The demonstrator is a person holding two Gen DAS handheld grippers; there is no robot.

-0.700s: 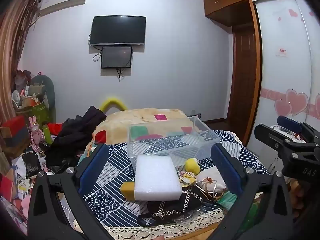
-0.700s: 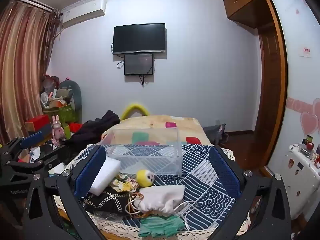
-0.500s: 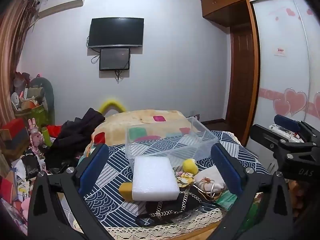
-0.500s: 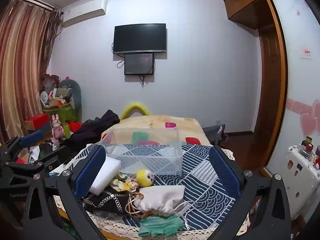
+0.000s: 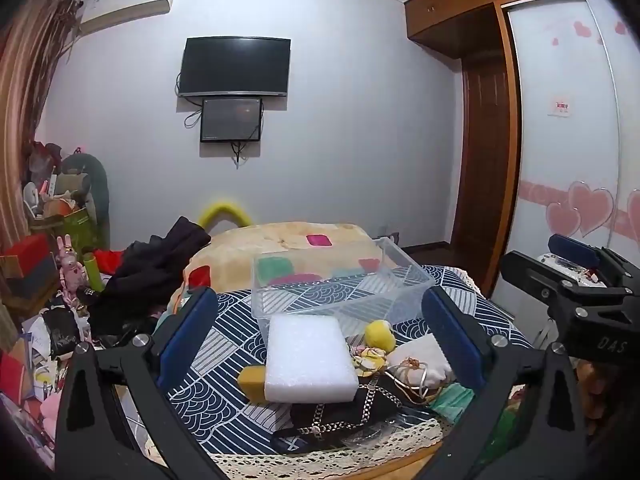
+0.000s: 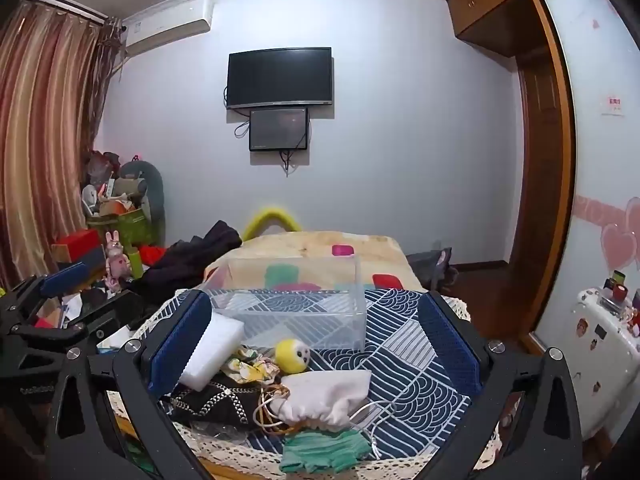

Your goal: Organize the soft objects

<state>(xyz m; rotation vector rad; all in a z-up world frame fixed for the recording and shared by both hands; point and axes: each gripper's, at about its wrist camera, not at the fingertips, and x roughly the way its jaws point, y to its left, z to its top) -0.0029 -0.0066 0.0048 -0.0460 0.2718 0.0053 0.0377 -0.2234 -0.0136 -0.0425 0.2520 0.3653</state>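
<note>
Listing the bed (image 5: 224,364): we find the white foam block (image 5: 310,358) ahead, between our left gripper (image 5: 320,344) fingers, untouched. Both fingers spread wide, the right gripper (image 6: 314,342) framing white pouch (image 6: 326,394) and yellow ball (image 6: 292,356).

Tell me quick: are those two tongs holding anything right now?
Left tongs: wide open, holding nothing.
Right tongs: wide open, holding nothing.

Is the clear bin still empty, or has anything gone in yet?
Empty: the clear bin shows only the quilt pattern through its walls; the foam block lies outside it.
</note>
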